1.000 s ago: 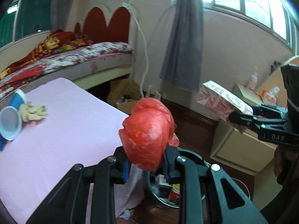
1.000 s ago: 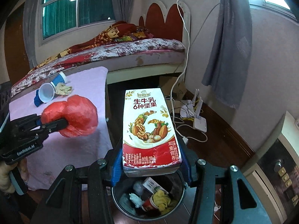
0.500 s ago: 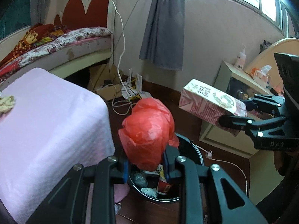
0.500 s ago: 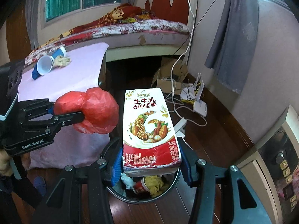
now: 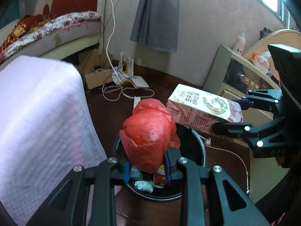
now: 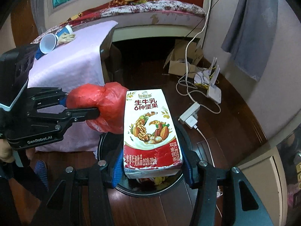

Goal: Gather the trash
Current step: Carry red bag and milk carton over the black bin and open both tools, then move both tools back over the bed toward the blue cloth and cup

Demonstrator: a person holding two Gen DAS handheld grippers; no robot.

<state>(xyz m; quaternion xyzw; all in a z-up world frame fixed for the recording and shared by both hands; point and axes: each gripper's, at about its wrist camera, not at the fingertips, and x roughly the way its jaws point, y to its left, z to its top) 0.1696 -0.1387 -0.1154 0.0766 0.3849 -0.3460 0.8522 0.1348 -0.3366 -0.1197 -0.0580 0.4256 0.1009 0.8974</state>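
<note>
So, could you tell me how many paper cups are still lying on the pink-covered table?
2, both at the table's far end in the right wrist view: a white-lined cup lying with its mouth toward the camera, and a blue cup just behind it. The left gripper body may hide more.

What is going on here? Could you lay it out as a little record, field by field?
left gripper: shut on the red plastic bag, held above the bin
right gripper: shut on the milk carton, also above the bin
black bin: on the wooden floor, already holding some trash
pink-covered table: tipped paper cup and crumpled wrapper on top
</note>
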